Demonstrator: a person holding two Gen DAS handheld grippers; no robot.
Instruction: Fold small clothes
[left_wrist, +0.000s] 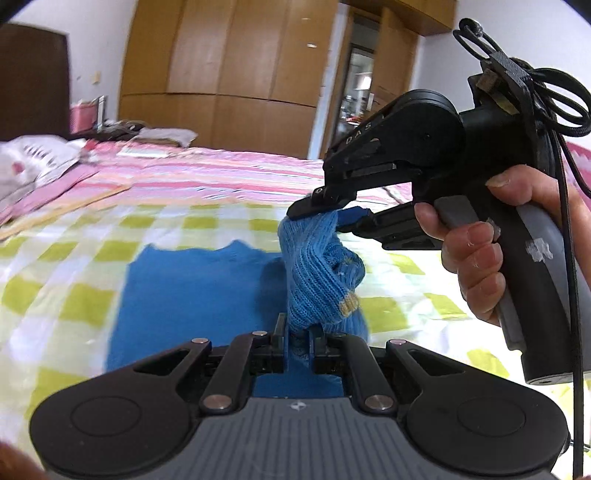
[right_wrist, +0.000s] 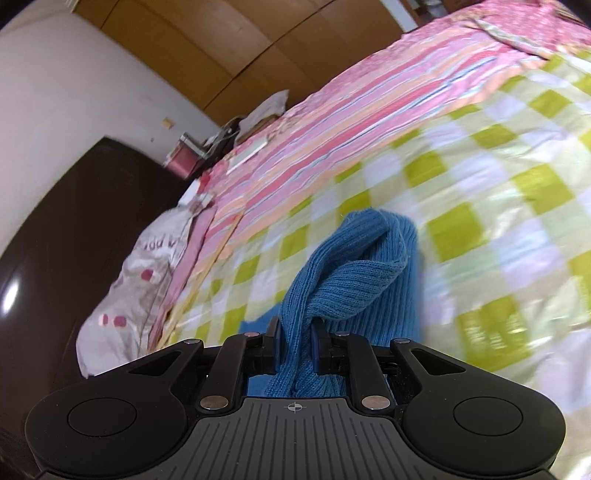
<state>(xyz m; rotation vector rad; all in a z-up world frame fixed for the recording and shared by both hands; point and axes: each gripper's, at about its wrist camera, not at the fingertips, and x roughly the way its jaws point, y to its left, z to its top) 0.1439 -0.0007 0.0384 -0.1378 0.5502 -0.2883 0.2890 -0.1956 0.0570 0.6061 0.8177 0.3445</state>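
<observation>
Nearest the lens, your left claw (left_wrist: 298, 345) is clamped narrow on a bunch of the blue knit sweater (left_wrist: 192, 291), and from the right wrist view your right claw (right_wrist: 294, 345) is pinched just as tight on another bunch of the same knit (right_wrist: 354, 273). You hold it at two points, it seems, so the lifted part stays stretched between your hands and can be carried over as one flap rather than sagging into a heap. In the left wrist view the right claw (left_wrist: 325, 216) hangs above the bed with a ribbed piece, likely a sleeve or cuff, twisted below it, your hand (left_wrist: 476, 254) wrapped round the grip. The rest of the sweater lies flat on the green-checked bedspread (left_wrist: 66, 280), which anchors it while you fold. My guess is you are mid-fold, bringing a side or sleeve across the body; the twist in the hanging knit could lay down crooked unless you level both claws first.
</observation>
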